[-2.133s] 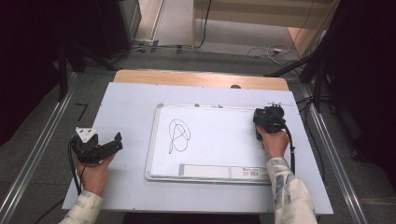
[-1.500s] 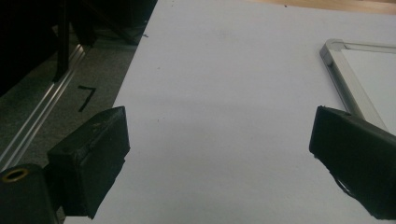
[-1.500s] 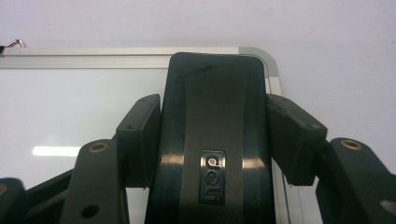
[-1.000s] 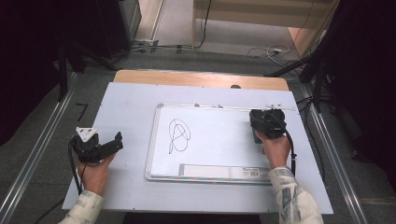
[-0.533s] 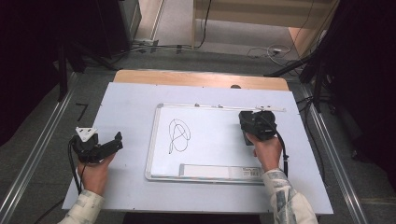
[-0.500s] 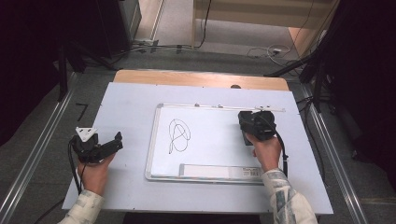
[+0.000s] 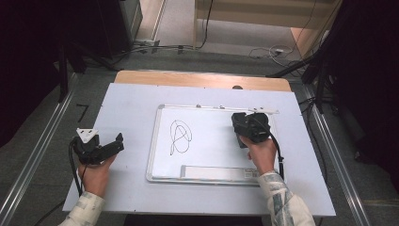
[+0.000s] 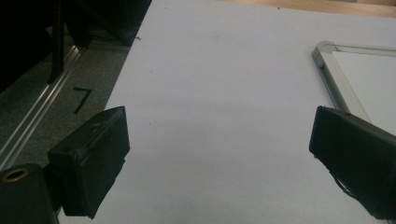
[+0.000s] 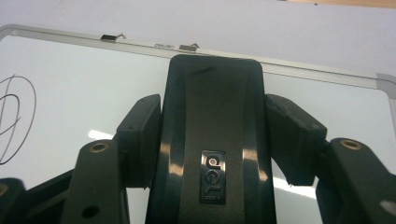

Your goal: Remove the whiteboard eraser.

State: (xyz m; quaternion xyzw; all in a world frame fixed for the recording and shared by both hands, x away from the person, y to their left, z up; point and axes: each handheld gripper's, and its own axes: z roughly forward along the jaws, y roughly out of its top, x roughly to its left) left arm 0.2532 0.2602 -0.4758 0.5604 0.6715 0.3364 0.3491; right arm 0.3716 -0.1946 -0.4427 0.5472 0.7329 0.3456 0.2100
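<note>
A whiteboard (image 7: pixel 211 150) with a silver frame lies flat on the white table, with a black scribble (image 7: pixel 180 137) on its left half. My right gripper (image 7: pixel 249 128) is over the board's upper right part, shut on a black board eraser (image 7: pixel 238 121). In the right gripper view the eraser (image 9: pixel 212 140) sits between both pads over the whiteboard (image 9: pixel 70 93), and the scribble (image 9: pixel 14 116) lies at the left edge. My left gripper (image 7: pixel 117 141) rests left of the board, held by a hand. In the left gripper view the left gripper (image 8: pixel 219 140) is open over bare table with nothing between its jaws.
The white table top (image 7: pixel 131 103) has a wooden strip (image 7: pixel 202 79) along its far edge. Metal rails (image 7: pixel 42 146) run along both sides on the grey floor. A pale strip (image 7: pixel 216 173) lies along the board's near edge. The board's corner (image 8: pixel 327 51) is near the left gripper.
My right gripper has carried the eraser leftwards over the board, closer to the scribble. The left gripper has stayed where it was.
</note>
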